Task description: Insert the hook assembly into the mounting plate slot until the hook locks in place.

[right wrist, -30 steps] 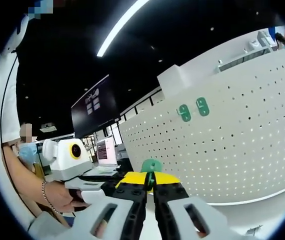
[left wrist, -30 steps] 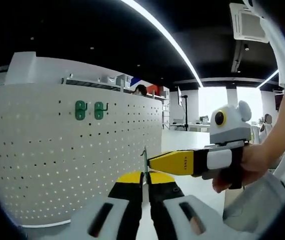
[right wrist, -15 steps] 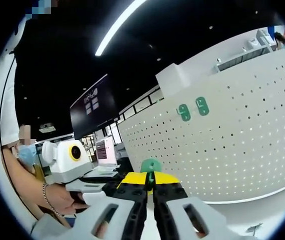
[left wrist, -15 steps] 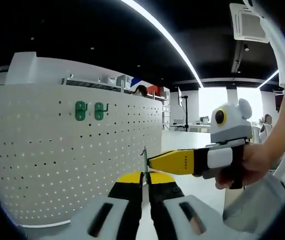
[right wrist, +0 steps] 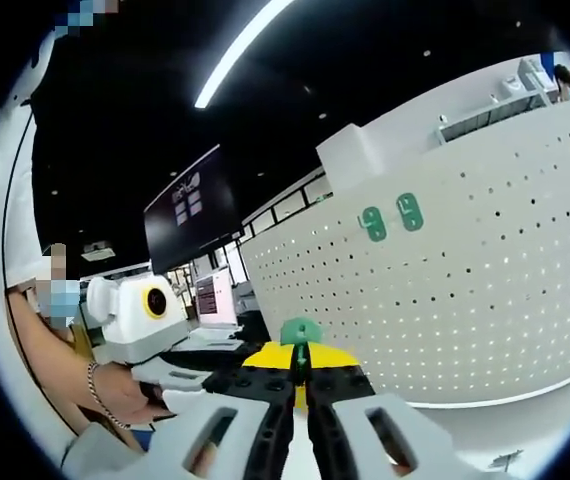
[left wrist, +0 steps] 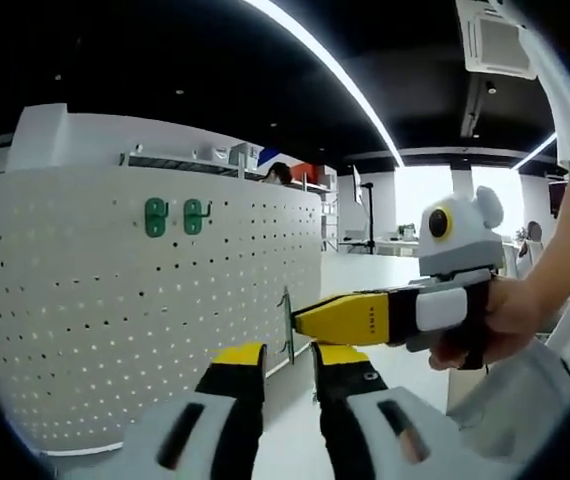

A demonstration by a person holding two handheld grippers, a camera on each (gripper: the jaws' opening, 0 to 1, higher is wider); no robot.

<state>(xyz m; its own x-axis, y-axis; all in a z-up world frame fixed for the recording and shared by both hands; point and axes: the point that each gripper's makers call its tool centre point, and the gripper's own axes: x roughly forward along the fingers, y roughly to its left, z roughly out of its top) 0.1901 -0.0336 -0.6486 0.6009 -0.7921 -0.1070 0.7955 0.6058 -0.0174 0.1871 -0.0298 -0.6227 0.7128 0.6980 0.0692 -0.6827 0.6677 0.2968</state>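
A small green hook piece [right wrist: 301,333] stands up between the jaws of my right gripper [right wrist: 301,362], which is shut on it. In the left gripper view the same hook piece [left wrist: 287,325] appears edge-on as a thin strip, pinched at the yellow tip of the right gripper [left wrist: 300,322] coming in from the right. My left gripper [left wrist: 290,355] sits just below it, open, with its yellow tips apart on either side of the strip. The white perforated mounting panel [left wrist: 115,310] [right wrist: 465,300] curves behind and carries two green hooks [left wrist: 173,216] [right wrist: 390,217].
A person's hand [left wrist: 495,325] holds the right gripper; another hand [right wrist: 115,390] with a bracelet is at the left of the right gripper view. White floor [left wrist: 295,450] runs along the panel's base. A dark screen [right wrist: 190,210] and desks stand further back.
My left gripper's jaws have parted and let go of the hook piece. The right gripper keeps its hold on it. Both views shifted only slightly.
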